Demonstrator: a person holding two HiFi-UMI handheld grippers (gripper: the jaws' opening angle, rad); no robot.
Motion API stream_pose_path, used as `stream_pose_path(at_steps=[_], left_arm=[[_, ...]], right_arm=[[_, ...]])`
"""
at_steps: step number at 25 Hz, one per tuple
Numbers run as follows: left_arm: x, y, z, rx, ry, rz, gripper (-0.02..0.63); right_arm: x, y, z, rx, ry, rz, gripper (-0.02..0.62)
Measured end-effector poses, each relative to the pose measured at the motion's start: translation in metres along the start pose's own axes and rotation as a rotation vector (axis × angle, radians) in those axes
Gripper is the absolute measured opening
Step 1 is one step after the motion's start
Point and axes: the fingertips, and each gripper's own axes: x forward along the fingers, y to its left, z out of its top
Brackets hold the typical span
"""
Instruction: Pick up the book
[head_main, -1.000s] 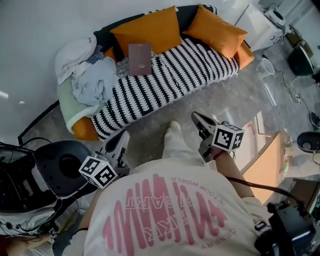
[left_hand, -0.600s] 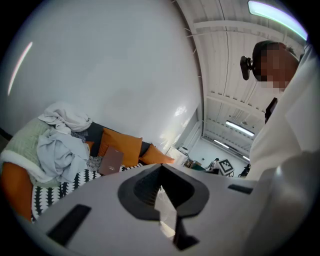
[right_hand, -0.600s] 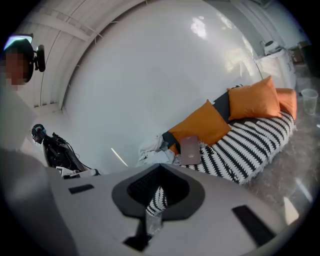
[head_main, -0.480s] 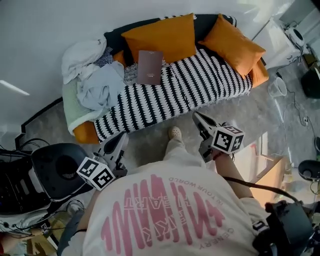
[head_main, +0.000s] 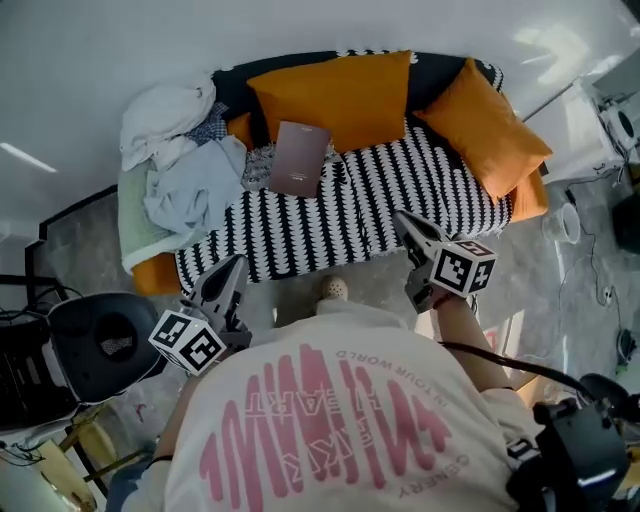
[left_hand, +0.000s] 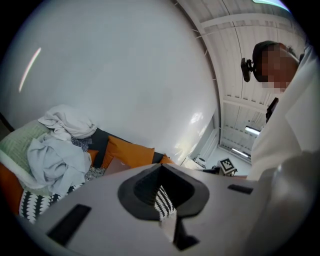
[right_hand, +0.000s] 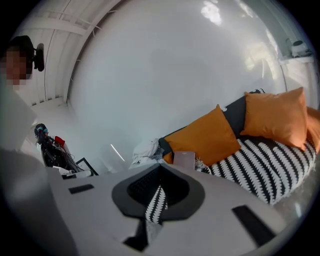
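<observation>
1. The heap of clothes (head_main: 178, 170) sits on the left end of the sofa (head_main: 420, 205), with its edge just beside the book. If I come in from that side, a jaw could catch cloth along with the cover, or drag fabric over the book.
2. My left gripper (head_main: 232, 268) hangs over the floor in front of the sofa. Its jaws are closed together with nothing between them. If I reach like that, the shut tips can only shove the book, not take it.
3. The book (head_main: 299, 158) is on the striped cover, left of centre. Its far edge is at the foot of the big orange cushion (head_main: 340, 95). I can't tell whether it lies flat or leans a little. The seat looks soft, so I expect pressing down would sink the book and give a jaw no edge to get under. A push from the front would likely slide it up against the cushion.
4. The shoe (head_main: 333, 289) is close to the sofa front. A long lean from here could make the reach unsteady.
5. My right gripper (head_main: 402, 222) is also closed and empty, near the sofa's front edge and well apart from the book. It has to open before contact, and a thin pinch on one corner might let the book swing or slip out.
</observation>
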Motion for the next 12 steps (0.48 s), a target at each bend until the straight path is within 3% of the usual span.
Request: stream_pose_path(at_steps=[12], left_arm=[[0.062, -0.013, 0.011, 0.024, -0.046, 0.059, 0.008]], right_arm=[[0.035, -0.053, 0.048, -0.033, 0.065, 0.074, 0.009]])
